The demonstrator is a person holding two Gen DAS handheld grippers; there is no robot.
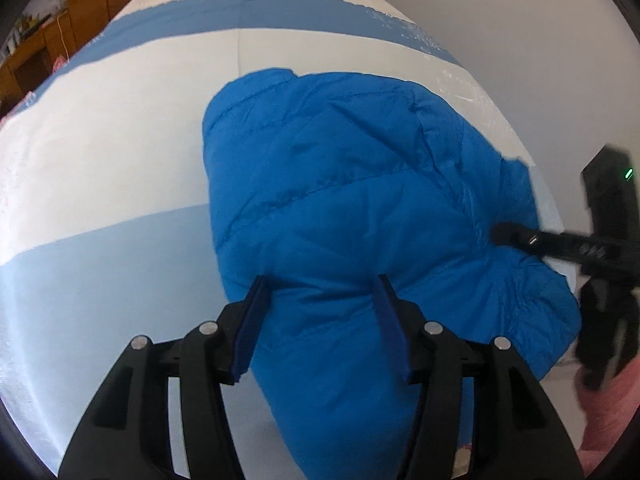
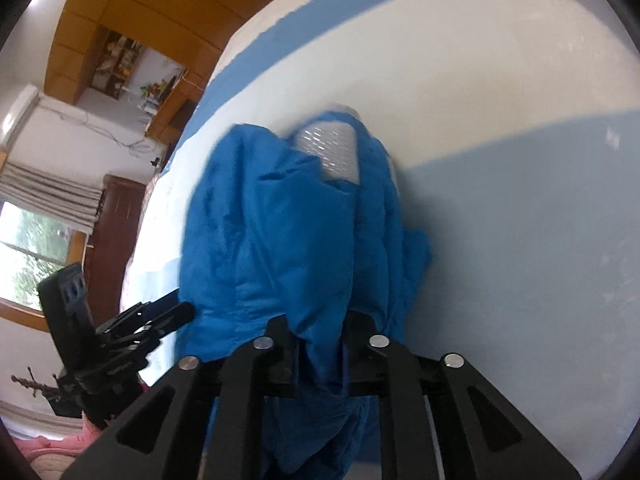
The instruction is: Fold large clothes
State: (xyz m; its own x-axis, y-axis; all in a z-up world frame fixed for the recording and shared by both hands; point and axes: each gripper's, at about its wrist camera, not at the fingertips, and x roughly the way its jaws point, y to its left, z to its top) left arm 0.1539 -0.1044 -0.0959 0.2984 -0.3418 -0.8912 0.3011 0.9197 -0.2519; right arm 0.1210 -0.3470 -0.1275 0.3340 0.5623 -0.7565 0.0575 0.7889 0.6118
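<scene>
A bright blue puffer jacket [image 1: 344, 200] lies bunched on a bed with a white and blue striped cover [image 1: 120, 140]. My left gripper [image 1: 322, 284] is open, its blue-padded fingers straddling the jacket's near bulge. My right gripper [image 1: 500, 234] reaches in from the right and is shut on the jacket's side. In the right wrist view my right gripper [image 2: 320, 344] is shut on a fold of the jacket [image 2: 288, 232], whose silver-grey lining [image 2: 332, 152] shows at the far end. My left gripper [image 2: 176, 312] shows at the left edge of the jacket.
The bed cover [image 2: 520, 160] spreads wide around the jacket. Wooden cabinets and shelves [image 2: 120, 40] stand beyond the bed. A window with a blind [image 2: 36, 240] is to the left. A pink sleeve [image 1: 608, 408] is at the lower right.
</scene>
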